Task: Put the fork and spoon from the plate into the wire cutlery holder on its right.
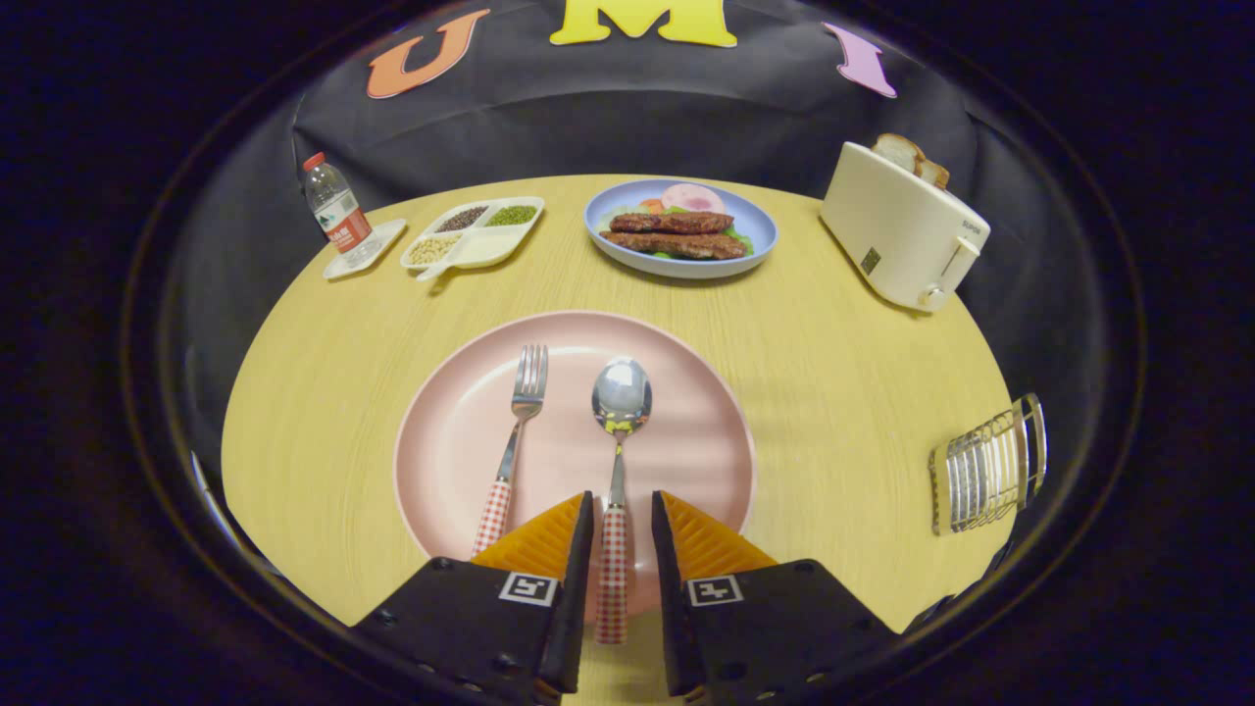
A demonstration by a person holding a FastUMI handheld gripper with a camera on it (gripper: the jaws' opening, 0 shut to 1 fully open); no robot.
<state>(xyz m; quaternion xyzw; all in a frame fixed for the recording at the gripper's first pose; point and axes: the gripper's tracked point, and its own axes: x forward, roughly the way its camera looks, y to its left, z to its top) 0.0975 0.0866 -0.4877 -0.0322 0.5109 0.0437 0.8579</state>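
Observation:
A pink plate (pixel 701 392) lies on the round wooden table just ahead of my fingers. On it rest a fork (pixel 526 392) and, to its right, a spoon (pixel 621 397), both with red-and-white checked handles pointing toward me. My gripper (pixel 623 502) is low over the plate's near edge. Its fingers straddle the spoon's handle: the left finger (pixel 580 529) is close against it, while the right finger (pixel 667 534) stands a small gap away. The fork's handle lies just left of the left finger. The wire cutlery holder (pixel 985 473) sits at the table's right edge.
Beyond the pink plate is a blue plate (pixel 760 235) of food. A cream toaster (pixel 902 230) with bread stands at the back right. At the back left are a divided dish (pixel 476 235) of beans and a water bottle (pixel 335 211) on a small tray.

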